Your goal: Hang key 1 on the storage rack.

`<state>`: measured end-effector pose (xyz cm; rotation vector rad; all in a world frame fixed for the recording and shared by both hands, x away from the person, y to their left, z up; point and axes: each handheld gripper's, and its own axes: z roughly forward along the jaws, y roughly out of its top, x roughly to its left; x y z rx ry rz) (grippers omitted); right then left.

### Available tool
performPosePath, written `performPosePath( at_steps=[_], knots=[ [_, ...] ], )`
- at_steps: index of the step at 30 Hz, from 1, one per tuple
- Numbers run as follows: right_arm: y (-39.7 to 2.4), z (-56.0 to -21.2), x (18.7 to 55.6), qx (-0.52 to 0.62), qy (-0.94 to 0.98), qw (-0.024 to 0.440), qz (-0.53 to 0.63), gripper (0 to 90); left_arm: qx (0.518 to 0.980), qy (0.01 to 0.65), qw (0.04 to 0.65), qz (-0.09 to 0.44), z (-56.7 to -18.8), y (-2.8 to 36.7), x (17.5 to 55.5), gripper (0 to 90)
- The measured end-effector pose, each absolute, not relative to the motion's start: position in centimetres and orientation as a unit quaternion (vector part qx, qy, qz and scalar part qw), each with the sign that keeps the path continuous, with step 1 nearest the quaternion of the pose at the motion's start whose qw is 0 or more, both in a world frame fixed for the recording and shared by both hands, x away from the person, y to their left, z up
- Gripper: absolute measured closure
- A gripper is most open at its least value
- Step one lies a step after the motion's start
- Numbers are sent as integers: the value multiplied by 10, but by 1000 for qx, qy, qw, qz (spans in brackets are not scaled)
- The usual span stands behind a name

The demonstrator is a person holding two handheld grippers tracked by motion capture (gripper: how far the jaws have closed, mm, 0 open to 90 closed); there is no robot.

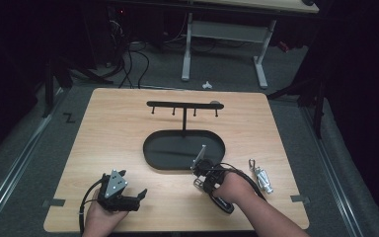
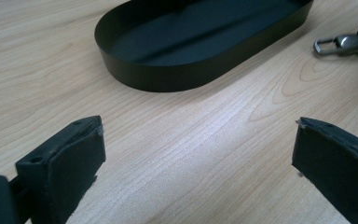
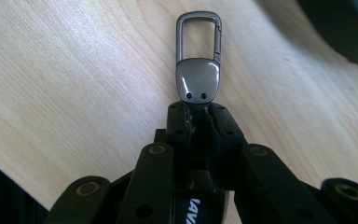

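My right gripper [image 3: 198,109] is shut on the lower end of a dark metal key clip [image 3: 198,79], whose carabiner loop sticks out past the jaws just above the wooden table. In the high view this gripper [image 1: 200,177] sits right in front of the black oval tray [image 1: 153,148], near its front right rim. The left gripper [image 1: 132,183] rests at the front left of the table. Its jaws stand wide apart [image 2: 198,140] with nothing but bare wood between them. From there the held clip [image 2: 338,44] shows at the upper right.
A black rack with several small hooks [image 1: 184,104] rises on a post from the tray, whose wall [image 2: 168,77] is low. A second metal key clip [image 1: 261,178] lies on the table right of my right hand. Desk legs and cables stand on the floor beyond.
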<state>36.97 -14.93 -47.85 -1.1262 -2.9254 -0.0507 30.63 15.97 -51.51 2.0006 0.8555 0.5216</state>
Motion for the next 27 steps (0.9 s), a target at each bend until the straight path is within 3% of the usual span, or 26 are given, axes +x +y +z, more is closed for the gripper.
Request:
performPosePath(
  at_steps=[27],
  knots=[
    [-185, -403, 357, -400, -914, -28, -65, 806, 808, 339, 434, 211, -515, 158, 305, 36]
  ],
)
